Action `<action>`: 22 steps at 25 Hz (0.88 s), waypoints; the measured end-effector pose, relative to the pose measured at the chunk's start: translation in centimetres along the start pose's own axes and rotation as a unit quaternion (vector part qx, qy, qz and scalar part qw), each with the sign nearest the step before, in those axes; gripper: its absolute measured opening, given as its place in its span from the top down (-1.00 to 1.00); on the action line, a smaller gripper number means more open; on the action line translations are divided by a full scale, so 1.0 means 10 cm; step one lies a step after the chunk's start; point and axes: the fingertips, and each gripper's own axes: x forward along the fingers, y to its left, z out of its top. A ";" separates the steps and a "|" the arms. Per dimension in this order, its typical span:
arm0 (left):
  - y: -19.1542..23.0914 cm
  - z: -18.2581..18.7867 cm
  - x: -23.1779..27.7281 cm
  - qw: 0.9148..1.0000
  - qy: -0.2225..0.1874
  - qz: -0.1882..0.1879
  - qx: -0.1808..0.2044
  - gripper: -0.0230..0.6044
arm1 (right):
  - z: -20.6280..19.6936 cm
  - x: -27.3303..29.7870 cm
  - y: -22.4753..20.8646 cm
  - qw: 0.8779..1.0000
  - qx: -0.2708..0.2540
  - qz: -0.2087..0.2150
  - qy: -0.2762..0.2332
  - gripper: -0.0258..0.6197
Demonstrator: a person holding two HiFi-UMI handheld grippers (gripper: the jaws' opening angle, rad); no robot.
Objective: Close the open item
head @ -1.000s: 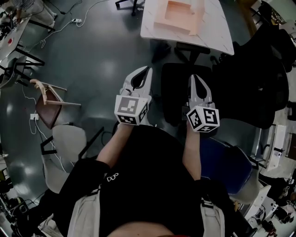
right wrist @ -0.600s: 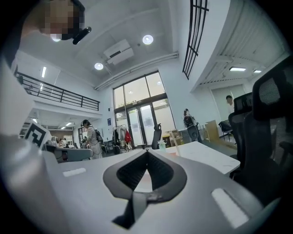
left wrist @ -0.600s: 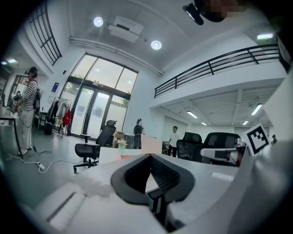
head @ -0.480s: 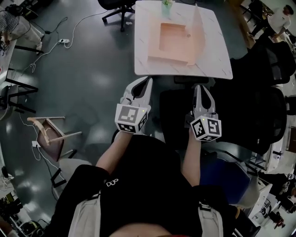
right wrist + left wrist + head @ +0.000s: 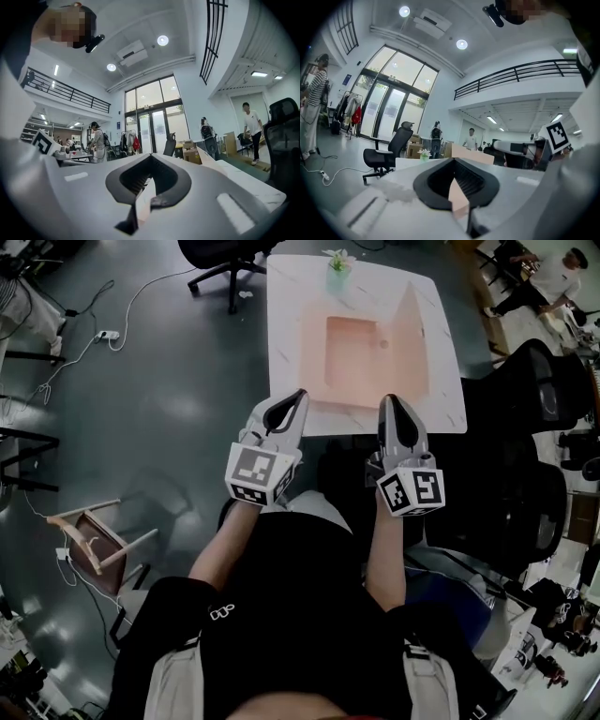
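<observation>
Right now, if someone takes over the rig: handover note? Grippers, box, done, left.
Left gripper: shut, empty, at the near edge of the white table.
Right gripper: shut, empty, beside it.
Box: open on the table, one flap standing up on its right side.
Done: nothing; neither gripper touches the box.
Left: reach in, fold the flaps down, close it.

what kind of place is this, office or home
Most likely an open-plan office or lab: black swivel chairs, a power strip with cables on the dark floor, tall glass doors and a railed mezzanine.
</observation>
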 end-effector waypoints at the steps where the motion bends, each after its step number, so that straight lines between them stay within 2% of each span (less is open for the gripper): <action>1: 0.05 0.01 0.05 1.000 0.001 0.000 -0.001 0.93 | 0.01 0.05 -0.02 1.000 -0.006 -0.001 -0.001 0.92; 6: 0.26 -0.03 0.25 1.000 0.014 0.000 -0.015 0.93 | -0.01 0.13 -0.19 0.997 -0.062 -0.047 0.006 0.91; 8: 0.28 -0.04 0.36 1.000 0.020 -0.004 -0.018 0.93 | -0.01 0.12 -0.33 0.994 -0.085 -0.063 0.017 0.75; 11: 0.21 -0.07 0.58 0.999 0.031 -0.013 -0.018 0.93 | -0.05 0.07 -0.64 0.989 -0.111 -0.092 0.042 0.66; 14: 0.09 -0.11 0.76 0.999 0.048 -0.024 -0.012 0.93 | -0.12 0.00 -0.95 0.983 -0.120 -0.123 0.068 0.56; 19: -0.03 -0.25 0.86 0.997 0.068 -0.034 -0.014 0.93 | -0.36 -0.07 -1.28 0.974 -0.125 -0.161 0.102 0.55; 22: -0.09 -0.30 0.87 0.996 0.075 -0.040 -0.011 0.93 | -0.45 -0.08 -1.40 0.972 -0.123 -0.170 0.110 0.55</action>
